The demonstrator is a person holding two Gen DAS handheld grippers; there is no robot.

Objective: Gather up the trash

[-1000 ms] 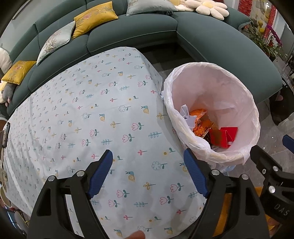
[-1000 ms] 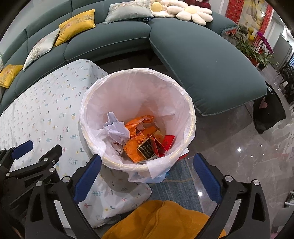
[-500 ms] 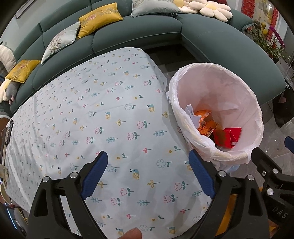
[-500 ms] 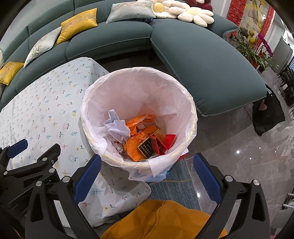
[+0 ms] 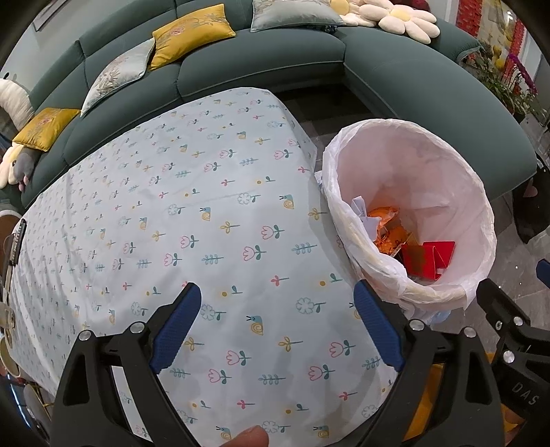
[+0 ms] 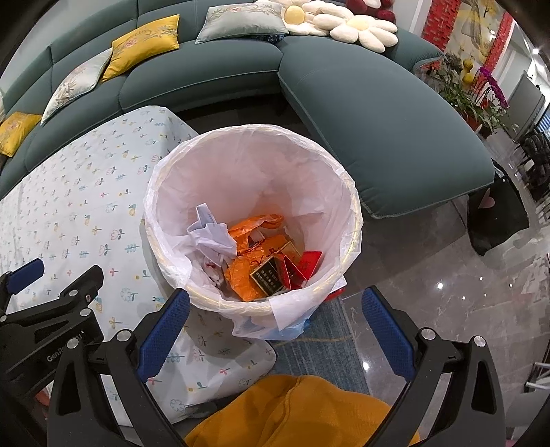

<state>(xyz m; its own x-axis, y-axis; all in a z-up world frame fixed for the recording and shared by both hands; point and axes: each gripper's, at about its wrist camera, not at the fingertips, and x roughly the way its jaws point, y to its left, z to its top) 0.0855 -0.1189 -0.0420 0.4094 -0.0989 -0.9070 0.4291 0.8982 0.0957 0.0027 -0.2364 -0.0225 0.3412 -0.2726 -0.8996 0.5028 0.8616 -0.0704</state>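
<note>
The left gripper (image 5: 276,330) hangs over the table with its blue-padded fingers (image 5: 175,328) spread wide and nothing between them. Below it lies a pale tablecloth (image 5: 192,213) printed with small tulips, snails and leaves; the stretch of cloth in view carries no litter. A fingertip (image 5: 249,440) of the person shows at the bottom edge of the left wrist view.

The right gripper (image 6: 275,331) is also wide apart and holds nothing — it hovers just above the near rim of the trash bin (image 6: 354,237), which stands on the floor right beside the table's corner. A white plastic liner (image 6: 213,165) is folded over the bin's rim, and a loose flap of it hangs down the near side.

The collected trash sits at the bottom of the bin:
- crumpled white paper (image 6: 211,237) toward the table side,
- an orange plastic bag (image 6: 247,264) in the middle,
- a dark box with gold lettering (image 6: 268,278) lying on the orange bag,
- red cardboard packaging (image 6: 306,264) on the side away from the table.

Behind the table and bin curves a dark green sofa (image 6: 378,113) with yellow cushions (image 6: 144,43) and daisy-shaped pillows (image 6: 357,29). An orange-yellow fabric (image 6: 299,412) fills the bottom of the right wrist view, just below the gripper — what it belongs to cannot be told. The floor (image 6: 429,292) beside the bin is glossy grey stone.
</note>
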